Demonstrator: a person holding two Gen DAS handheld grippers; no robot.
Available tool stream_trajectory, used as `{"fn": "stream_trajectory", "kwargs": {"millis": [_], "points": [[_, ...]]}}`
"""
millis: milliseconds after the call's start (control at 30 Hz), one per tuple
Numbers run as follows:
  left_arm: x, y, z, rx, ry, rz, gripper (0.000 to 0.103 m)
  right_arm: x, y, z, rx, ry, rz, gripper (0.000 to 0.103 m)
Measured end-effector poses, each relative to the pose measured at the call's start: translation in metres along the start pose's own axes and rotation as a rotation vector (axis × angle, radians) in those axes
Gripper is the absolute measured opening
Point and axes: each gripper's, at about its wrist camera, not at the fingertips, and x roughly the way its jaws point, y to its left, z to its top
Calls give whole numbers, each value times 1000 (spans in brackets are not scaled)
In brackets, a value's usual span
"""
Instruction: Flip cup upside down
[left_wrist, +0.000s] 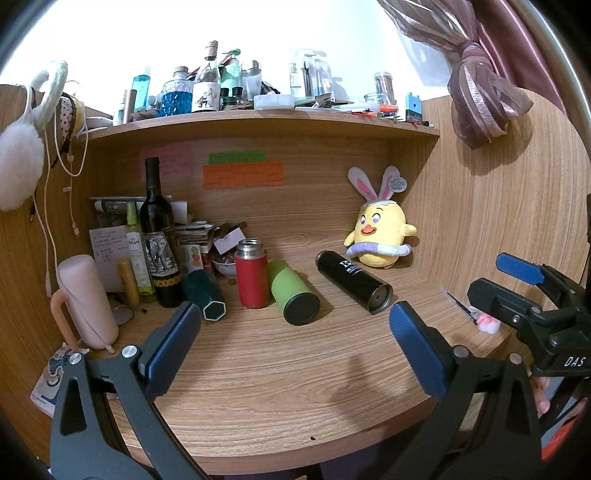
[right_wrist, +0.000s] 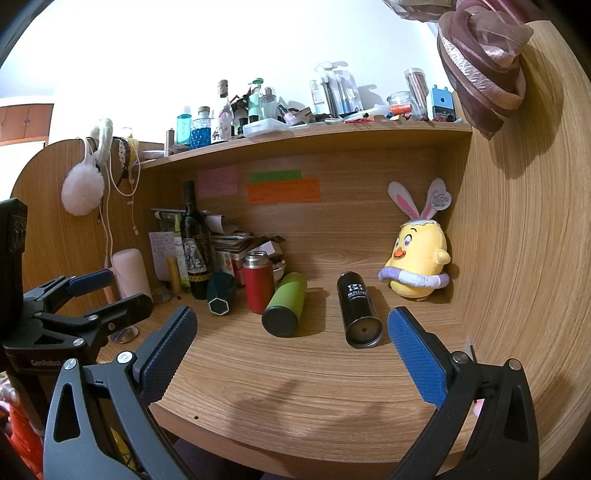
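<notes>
- Cups crowd the back half of a wooden counter (left_wrist: 280, 373): a red cup (left_wrist: 252, 275) stands upright with its steel mouth at the top, while three others lie on their sides.
- Just right of the red cup, touching it, a green cup (left_wrist: 291, 290) lies with its dark flat end toward the camera; a black cup (left_wrist: 352, 282) lies apart to the right, its base also facing forward.
- Left of the red cup, a dark teal cup (left_wrist: 205, 295) with a hexagonal white-rimmed end lies beside a dark wine bottle (left_wrist: 159, 236).
- Near the back right corner, a yellow plush chick (left_wrist: 376, 230) with bunny ears sits behind the black cup.
- At the counter's left edge stands a pale pink bottle (left_wrist: 86, 299) with a strap.
- Above, a shelf (left_wrist: 258, 122) holds assorted bottles and jars; pink, green and orange notes are stuck on the back panel.
- Left gripper (left_wrist: 291, 321) hovers over the front of the counter, blue pads spread wide and holding nothing, the green cup in line between them farther back.
- Right gripper (right_wrist: 291, 326) likewise hangs released and empty in its own view, the green and black cups lying beyond its pads.
- Each gripper shows at the edge of the other's view, well short of any cup.
</notes>
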Motion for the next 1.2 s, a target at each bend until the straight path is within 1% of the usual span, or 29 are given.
{"fn": "stream_trajectory", "kwargs": {"millis": [1200], "points": [[-5,3,-2,20,-15,-1,103,0,1,-1,1,-1,0,103]]}}
